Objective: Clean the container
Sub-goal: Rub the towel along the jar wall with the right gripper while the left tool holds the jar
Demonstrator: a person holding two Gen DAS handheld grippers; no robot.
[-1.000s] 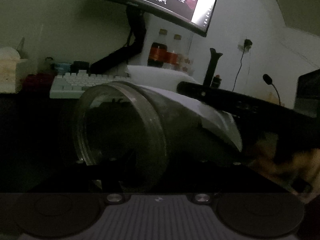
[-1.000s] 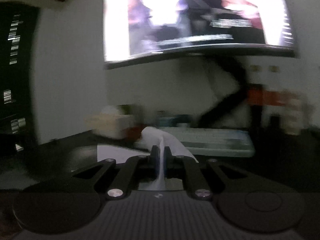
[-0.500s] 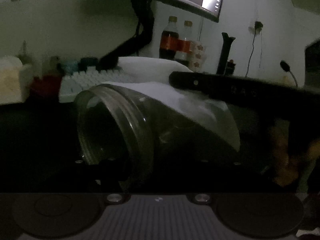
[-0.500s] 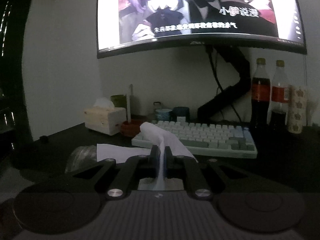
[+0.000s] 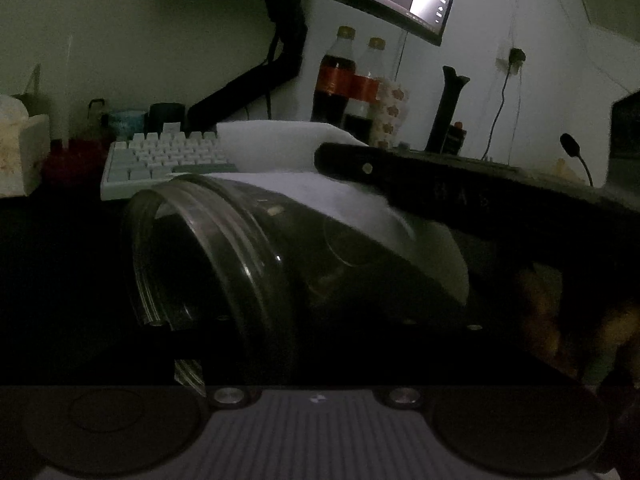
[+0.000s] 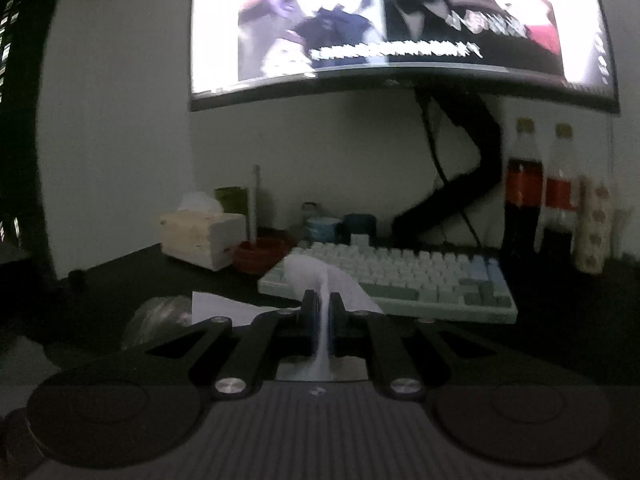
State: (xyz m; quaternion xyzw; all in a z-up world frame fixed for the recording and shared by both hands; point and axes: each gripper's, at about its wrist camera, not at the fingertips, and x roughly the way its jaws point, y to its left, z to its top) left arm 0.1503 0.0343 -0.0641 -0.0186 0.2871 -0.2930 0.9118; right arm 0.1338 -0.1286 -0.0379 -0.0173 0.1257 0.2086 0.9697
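The jar (image 5: 248, 272) fills the centre of the left wrist view, lying on its side with its long axis running from lower left to middle right; the threaded open mouth faces the left of the frame, the base points right. It sits in the left gripper (image 5: 316, 364), whose jaws are hidden in the dark below it, so I cannot tell how they stand. A white tissue (image 5: 352, 196) lies over the jar's upper flank, under the right gripper (image 5: 400, 172), which reaches in from the right edge. In the right wrist view its jaws are pinched together on the tissue (image 6: 322, 320). The right gripper is nearer the base; I judge the wipe must travel leftward towards the mouth.
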